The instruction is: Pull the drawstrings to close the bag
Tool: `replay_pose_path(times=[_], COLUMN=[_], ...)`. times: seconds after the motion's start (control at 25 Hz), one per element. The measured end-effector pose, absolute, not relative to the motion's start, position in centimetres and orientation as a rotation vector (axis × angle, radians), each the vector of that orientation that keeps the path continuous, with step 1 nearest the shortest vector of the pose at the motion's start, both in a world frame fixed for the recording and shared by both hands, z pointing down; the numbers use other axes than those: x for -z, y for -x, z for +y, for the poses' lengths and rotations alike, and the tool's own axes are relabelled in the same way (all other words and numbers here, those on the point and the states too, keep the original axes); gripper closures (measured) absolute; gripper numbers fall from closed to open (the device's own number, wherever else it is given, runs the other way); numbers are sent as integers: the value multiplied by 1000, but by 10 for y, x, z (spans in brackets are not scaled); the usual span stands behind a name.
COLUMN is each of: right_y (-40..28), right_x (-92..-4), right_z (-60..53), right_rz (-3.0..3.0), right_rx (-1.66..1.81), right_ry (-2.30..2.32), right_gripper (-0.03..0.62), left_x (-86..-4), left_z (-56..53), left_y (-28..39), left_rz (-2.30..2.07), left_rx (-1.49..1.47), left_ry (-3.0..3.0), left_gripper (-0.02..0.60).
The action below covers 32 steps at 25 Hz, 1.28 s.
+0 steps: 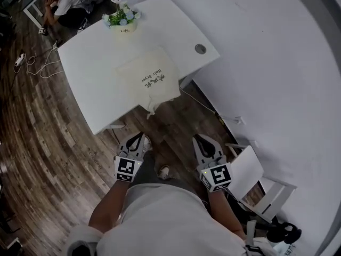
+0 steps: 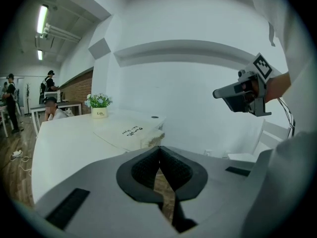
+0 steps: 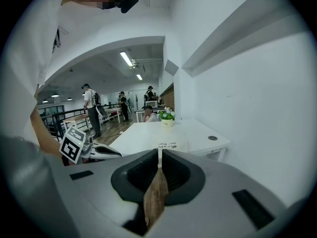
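A cream drawstring bag [image 1: 152,80] with black print lies flat on the white table [image 1: 90,89]. Its gathered mouth and cords [image 1: 151,111] hang over the near edge. Both grippers are held low by the person's body, short of the table and apart from the bag. My left gripper [image 1: 138,139] is shut with nothing between its jaws, as is my right gripper [image 1: 202,140]. In the left gripper view the bag [image 2: 130,132] lies ahead beyond the shut jaws [image 2: 159,148]. The right gripper view shows the bag [image 3: 171,145] just past its jaws [image 3: 159,151].
A flower pot [image 1: 122,21] stands at the table's far edge, and a cable hole [image 1: 200,49] is at the right corner. A white chair [image 1: 261,184] stands to the right by the wall. People [image 3: 90,103] stand further back. Cables [image 1: 37,63] lie on the wooden floor.
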State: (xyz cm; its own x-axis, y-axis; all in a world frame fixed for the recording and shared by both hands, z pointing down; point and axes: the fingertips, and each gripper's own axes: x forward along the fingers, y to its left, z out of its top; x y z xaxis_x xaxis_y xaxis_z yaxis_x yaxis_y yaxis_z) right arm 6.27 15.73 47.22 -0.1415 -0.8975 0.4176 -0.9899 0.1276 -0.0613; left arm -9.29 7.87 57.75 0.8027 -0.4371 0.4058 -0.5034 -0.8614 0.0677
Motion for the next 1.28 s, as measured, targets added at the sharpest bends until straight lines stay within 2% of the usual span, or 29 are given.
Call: replay_pose_path(times=[0.56,0.92,1.28], right_y=[-65,-97,-92], right_x=[-496,-619,-755], right_z=[40,-10,-48], right_rz=[-2062,-1999,-2044], right_rx=[-442,-524,-554], right_ry=[-1768,-1633,-1473], right_gripper=[546,546,546], left_x=[-624,-716,-816], left_z=[2,-26,-39], left_y=[97,79,54], left_rz=[-656,-660,-654], left_rx=[-663,-714,-729], left_ry=[-2737,-2681,-2647], left_gripper=[568,563,452])
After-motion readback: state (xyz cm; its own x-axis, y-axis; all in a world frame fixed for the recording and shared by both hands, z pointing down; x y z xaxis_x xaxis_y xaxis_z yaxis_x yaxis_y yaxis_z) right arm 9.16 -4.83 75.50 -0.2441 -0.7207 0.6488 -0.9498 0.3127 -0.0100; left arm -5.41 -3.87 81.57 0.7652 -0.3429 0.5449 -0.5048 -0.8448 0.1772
